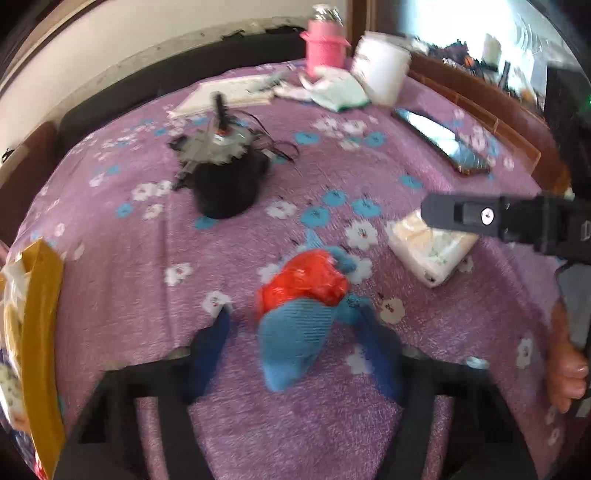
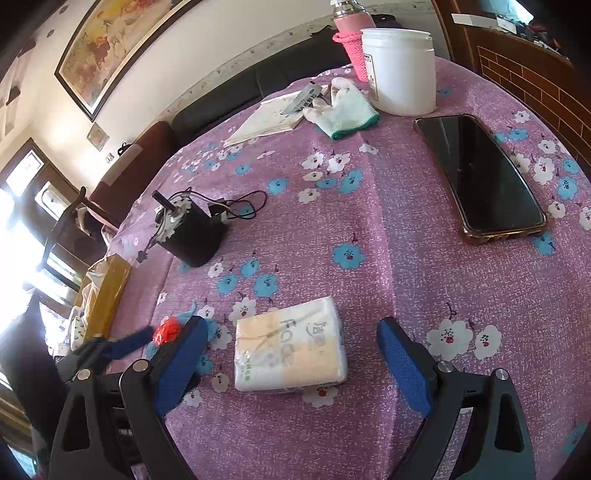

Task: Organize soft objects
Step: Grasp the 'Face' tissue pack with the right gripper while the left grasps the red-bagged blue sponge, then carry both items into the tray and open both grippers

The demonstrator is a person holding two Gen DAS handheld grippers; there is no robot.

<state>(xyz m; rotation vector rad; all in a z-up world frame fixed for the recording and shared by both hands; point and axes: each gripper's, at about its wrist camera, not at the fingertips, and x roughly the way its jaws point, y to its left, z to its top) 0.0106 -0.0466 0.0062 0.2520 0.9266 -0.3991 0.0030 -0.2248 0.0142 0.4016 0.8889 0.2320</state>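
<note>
In the left wrist view, the left hand-held gripper [image 1: 295,328] sits at the lower centre of the frame with its blue fingers spread apart, released, on either side of a soft bundle: a blue cloth [image 1: 295,339] with a crumpled red piece [image 1: 304,284] on top of it. The bundle lies on the surface between the fingers; motion blur hides whether either finger touches it. To the right of the bundle, in the centre right of that frame, lies a tissue pack [image 1: 432,247], with the black body of the other tool just above it.

In the right wrist view, the right hand-held gripper [image 2: 291,354] is also released, its blue pads wide apart at the bottom of the frame, flanking the tissue pack [image 2: 291,350] without touching it. The pack lies flat on the purple flowered cloth [image 2: 369,240] covering the surface. Farther out, a black motor [image 2: 192,232] with wires lies at centre left, a phone [image 2: 480,173] lies at the right, and a white glove [image 2: 343,110], a white tub [image 2: 400,70] and a pink bottle [image 2: 351,33] stand along the top.
</note>
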